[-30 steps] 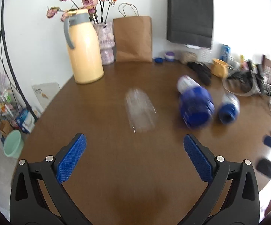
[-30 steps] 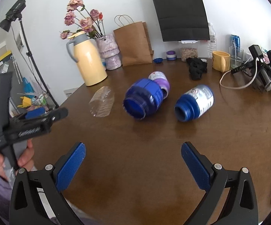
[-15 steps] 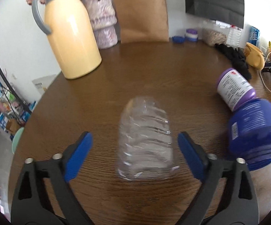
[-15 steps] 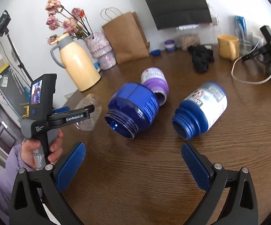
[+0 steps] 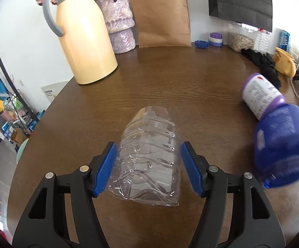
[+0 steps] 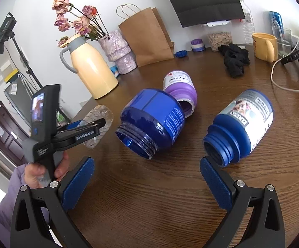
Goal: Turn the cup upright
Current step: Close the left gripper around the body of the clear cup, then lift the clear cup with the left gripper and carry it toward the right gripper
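A clear ribbed plastic cup (image 5: pixel 149 155) lies on its side on the brown table (image 5: pixel 180 82), its open end toward me. My left gripper (image 5: pixel 148 166) has closed on it, both blue pads pressed against its sides. The cup (image 6: pixel 101 115) also shows in the right wrist view, held by the left gripper (image 6: pixel 91 128). My right gripper (image 6: pixel 147 186) is open and empty above the table, in front of a large blue jar (image 6: pixel 151 122) lying on its side.
A purple jar (image 6: pixel 180 88) and a white-labelled blue jar (image 6: pixel 242 124) lie on their sides. A cream thermos (image 5: pixel 83 35), vase (image 5: pixel 118 24), paper bag (image 5: pixel 161 14), black cloth (image 6: pixel 235 60), yellow mug (image 6: pixel 265 45) and cable (image 6: pixel 283 82) stand at the back.
My left gripper moved forward around the clear cup and closed its pads onto it. My right gripper came closer to the blue jars and stayed open.
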